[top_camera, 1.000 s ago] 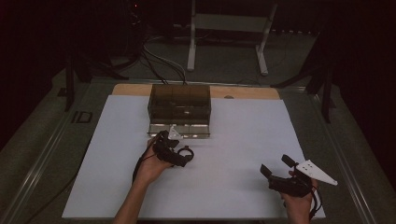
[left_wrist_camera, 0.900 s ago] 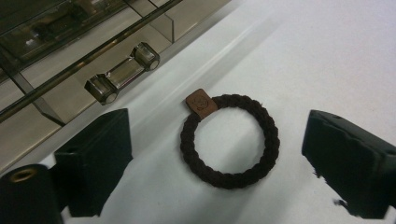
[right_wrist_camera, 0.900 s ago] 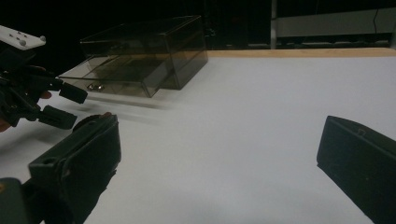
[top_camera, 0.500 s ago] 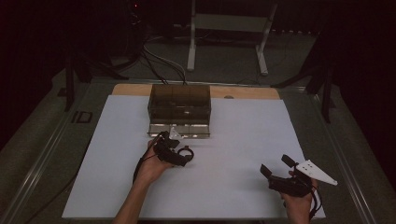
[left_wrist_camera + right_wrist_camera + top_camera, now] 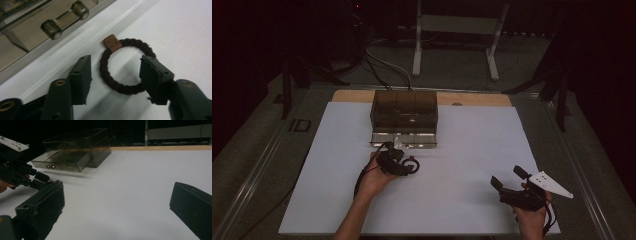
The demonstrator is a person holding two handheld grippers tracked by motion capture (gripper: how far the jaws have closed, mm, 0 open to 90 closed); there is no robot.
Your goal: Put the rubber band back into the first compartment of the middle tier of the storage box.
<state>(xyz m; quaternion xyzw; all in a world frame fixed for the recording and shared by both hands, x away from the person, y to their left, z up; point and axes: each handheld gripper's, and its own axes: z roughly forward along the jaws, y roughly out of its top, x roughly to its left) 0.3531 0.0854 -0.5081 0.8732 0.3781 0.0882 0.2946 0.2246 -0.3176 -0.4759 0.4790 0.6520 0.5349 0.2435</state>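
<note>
Braided cloth hair tie, seemingly leather tag

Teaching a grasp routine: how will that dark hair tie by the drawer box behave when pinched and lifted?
The hair tie looks braided and soft, so it will probably sag out of round. Lying flat, it should not roll. Its fuzzy surface likely grips the left gripper well.
</note>
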